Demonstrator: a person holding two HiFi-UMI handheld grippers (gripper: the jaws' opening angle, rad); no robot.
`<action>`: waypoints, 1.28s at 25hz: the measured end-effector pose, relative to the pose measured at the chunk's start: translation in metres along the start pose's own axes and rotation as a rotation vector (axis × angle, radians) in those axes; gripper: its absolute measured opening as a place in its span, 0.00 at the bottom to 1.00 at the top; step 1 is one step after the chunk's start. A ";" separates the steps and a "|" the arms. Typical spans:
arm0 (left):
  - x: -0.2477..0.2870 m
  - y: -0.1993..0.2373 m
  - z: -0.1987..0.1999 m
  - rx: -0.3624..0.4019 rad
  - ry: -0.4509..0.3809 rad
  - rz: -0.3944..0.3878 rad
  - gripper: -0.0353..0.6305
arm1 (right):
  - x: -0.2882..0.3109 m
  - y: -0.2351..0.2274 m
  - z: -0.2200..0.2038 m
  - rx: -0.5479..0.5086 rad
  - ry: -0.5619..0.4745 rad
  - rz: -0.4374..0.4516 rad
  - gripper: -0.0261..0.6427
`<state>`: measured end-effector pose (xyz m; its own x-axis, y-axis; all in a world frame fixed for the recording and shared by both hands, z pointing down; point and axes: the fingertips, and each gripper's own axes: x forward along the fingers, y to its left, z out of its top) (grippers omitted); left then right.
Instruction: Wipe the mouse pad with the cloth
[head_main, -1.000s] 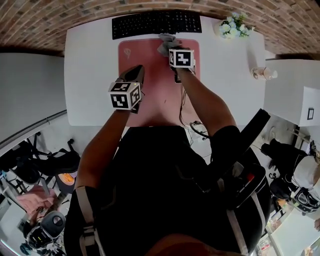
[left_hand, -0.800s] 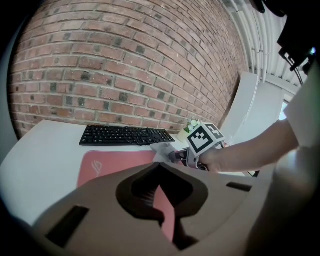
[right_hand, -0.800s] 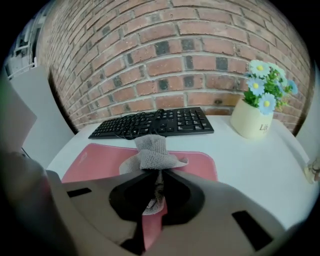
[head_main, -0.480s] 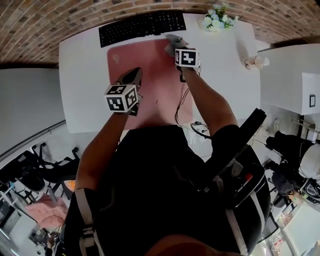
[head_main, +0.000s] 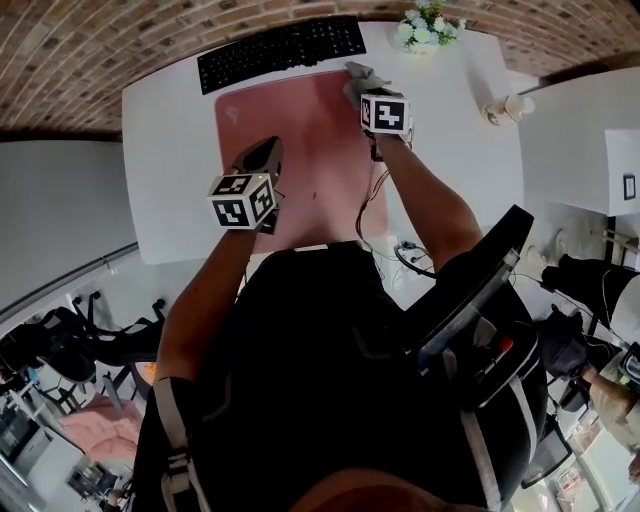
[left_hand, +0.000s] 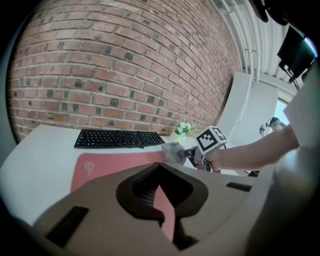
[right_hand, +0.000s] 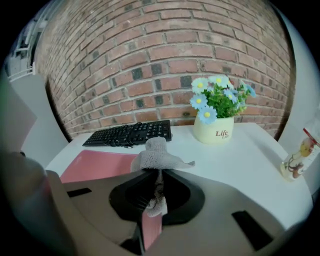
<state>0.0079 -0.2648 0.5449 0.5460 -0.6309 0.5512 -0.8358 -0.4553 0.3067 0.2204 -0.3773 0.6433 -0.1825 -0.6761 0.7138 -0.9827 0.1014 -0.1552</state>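
Note:
A pink mouse pad lies on the white desk, just in front of a black keyboard. My right gripper is at the pad's far right corner, shut on a grey cloth. In the right gripper view the cloth bunches out ahead of the right gripper, over the edge of the mouse pad. My left gripper hovers over the pad's near left part. The left gripper is shut with nothing in it, and the mouse pad shows beyond it.
A cream pot of blue and white flowers stands right of the keyboard. A small bottle sits near the desk's right edge. A dark cable trails off the desk's near edge. Brick wall behind.
My right gripper has carried the cloth rightward along the pad's far edge to its right corner. The left gripper has stayed where it was over the pad.

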 end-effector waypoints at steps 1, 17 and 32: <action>-0.005 -0.001 0.001 0.007 -0.010 -0.005 0.05 | -0.007 0.005 0.003 -0.001 -0.020 0.009 0.09; -0.171 0.000 0.045 0.208 -0.294 -0.076 0.05 | -0.210 0.160 0.015 -0.052 -0.356 0.128 0.09; -0.297 -0.016 0.058 0.249 -0.457 -0.074 0.05 | -0.355 0.259 -0.006 -0.141 -0.542 0.171 0.09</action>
<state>-0.1377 -0.1068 0.3310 0.6187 -0.7759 0.1230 -0.7856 -0.6093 0.1077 0.0301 -0.1068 0.3536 -0.3323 -0.9147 0.2300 -0.9425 0.3125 -0.1188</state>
